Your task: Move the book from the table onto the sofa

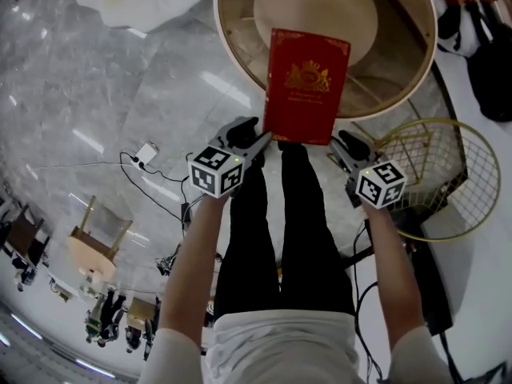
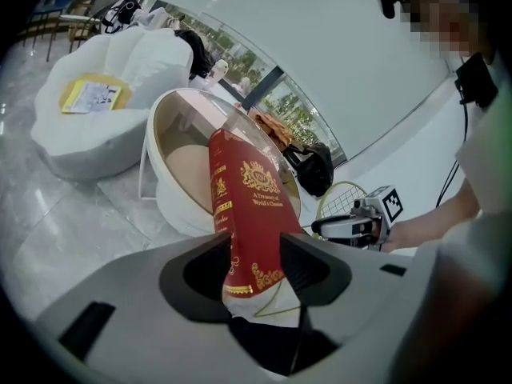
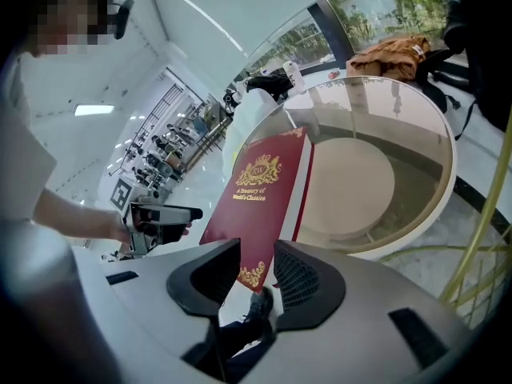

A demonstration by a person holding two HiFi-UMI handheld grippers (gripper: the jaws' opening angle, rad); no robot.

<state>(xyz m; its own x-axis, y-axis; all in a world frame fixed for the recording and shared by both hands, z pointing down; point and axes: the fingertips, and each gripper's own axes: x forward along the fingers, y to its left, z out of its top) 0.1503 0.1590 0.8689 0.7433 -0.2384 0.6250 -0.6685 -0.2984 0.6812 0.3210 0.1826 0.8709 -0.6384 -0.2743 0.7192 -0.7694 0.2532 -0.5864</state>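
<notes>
A red book [image 1: 306, 86] with gold print lies slanted over the near rim of a round glass-topped table [image 1: 220, 22], its near end jutting past the rim. My left gripper [image 1: 260, 138] is at the book's near left corner and my right gripper [image 1: 340, 142] at its near right corner. In the left gripper view the book [image 2: 244, 206] stands between the parted jaws of the left gripper [image 2: 254, 266], spine to the left. In the right gripper view the book's corner [image 3: 260, 206] sits in the gap of the right gripper [image 3: 258, 274], and the pads do not clamp it.
A white beanbag sofa [image 2: 104, 126] with a yellow paper on it lies beyond the table to the left. A gold wire basket [image 1: 448, 182] stands right of me, with black bags [image 1: 488, 62] behind it. Cables [image 1: 152, 174] run across the marble floor.
</notes>
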